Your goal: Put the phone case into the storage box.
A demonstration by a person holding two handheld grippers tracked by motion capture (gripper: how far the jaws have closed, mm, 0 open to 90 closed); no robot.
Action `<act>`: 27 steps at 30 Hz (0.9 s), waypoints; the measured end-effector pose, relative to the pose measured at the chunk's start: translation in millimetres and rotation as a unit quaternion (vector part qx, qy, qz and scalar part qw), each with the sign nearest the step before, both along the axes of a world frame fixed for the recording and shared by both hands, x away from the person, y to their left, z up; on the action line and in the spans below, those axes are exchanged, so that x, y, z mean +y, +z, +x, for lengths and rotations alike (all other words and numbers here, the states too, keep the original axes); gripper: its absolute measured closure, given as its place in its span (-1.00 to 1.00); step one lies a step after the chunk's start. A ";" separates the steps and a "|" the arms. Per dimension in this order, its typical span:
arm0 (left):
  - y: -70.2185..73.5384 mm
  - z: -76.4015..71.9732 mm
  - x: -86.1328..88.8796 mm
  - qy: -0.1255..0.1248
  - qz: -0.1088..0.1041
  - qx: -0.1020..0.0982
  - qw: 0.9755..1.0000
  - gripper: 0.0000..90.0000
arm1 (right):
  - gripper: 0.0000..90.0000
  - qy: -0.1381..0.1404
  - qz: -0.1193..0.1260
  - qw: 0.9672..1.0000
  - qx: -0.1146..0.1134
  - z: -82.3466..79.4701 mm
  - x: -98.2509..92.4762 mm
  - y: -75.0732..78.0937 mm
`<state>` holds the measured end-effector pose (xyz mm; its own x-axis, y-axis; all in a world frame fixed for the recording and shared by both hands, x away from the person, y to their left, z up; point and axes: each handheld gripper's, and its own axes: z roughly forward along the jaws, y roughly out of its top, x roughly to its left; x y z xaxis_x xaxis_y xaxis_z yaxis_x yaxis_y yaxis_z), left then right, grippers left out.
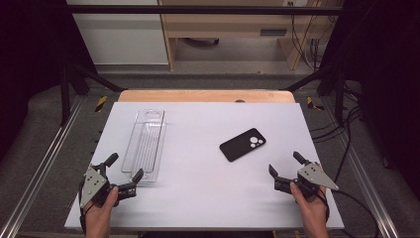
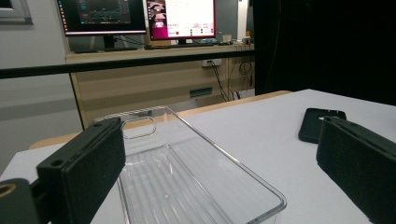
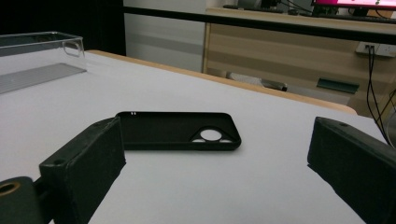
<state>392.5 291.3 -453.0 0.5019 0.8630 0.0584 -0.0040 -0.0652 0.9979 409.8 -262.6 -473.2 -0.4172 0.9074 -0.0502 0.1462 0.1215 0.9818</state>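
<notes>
My left gripper [image 1: 125,174] stands wide open near the front left of the table, with nothing between its jaws. Looking along them, I see the near end of the clear plastic tray [image 2: 196,177] lying just ahead, its rim between the two jaws but not touched by either pad. My right gripper [image 1: 283,171] is also spread wide and empty, low over the front right of the white table [image 1: 208,198]. It points toward the black phone case [image 3: 180,130], which lies flat with its camera cut-outs showing, a little way in front of the jaws and clear of them.

From above, the phone case [image 1: 242,144] rests right of the middle, set at a slant, well apart from the tray [image 1: 145,146], which runs lengthwise along the left side.

I judge this to be the start: nothing is picked up yet, and both hands are lined up on their things. The next move, as I see it, is to bring the right gripper forward and down so the jaws straddle the thin edges of the case, then close gently. It lies flat, so getting a pad under or beside its rim will need a low, careful approach, while the left gripper steadies the tray.
</notes>
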 end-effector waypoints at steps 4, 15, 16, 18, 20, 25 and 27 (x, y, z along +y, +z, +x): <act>0.1 -0.4 1.2 0.006 0.000 0.001 1.000 -0.98 | -0.89 -0.003 0.003 1.000 0.017 1.7 -0.6 -1.3; -1.0 -2.1 0.7 0.009 -0.001 0.009 1.000 -0.98 | -0.92 -0.016 -0.018 0.998 0.065 -3.2 7.5 5.9; -0.9 -2.0 1.0 0.010 -0.001 0.010 1.000 -0.98 | -0.92 -0.017 -0.018 0.997 0.068 -2.5 7.5 5.8; -0.8 -2.9 1.4 0.011 -0.001 0.010 1.000 -0.98 | -0.88 -0.016 -0.009 0.997 0.076 -1.9 8.4 7.7; -0.9 -4.2 1.4 0.012 0.001 0.011 1.000 -0.98 | -0.86 -0.017 -0.015 0.997 0.078 -2.2 11.9 8.9; -1.2 -5.3 -0.1 0.009 0.004 0.011 1.000 -0.98 | -0.81 -0.003 -0.031 0.992 0.124 -1.4 15.4 15.7; -1.6 -4.7 -0.3 0.008 0.006 0.012 1.000 -0.98 | -0.80 -0.003 -0.026 0.990 0.138 1.0 16.0 19.7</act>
<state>387.9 291.0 -454.6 0.4886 0.8706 0.0579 0.0210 -0.0780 0.9967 410.8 -246.6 -453.6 -0.4161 0.9091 0.0194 0.4098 0.1684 0.8965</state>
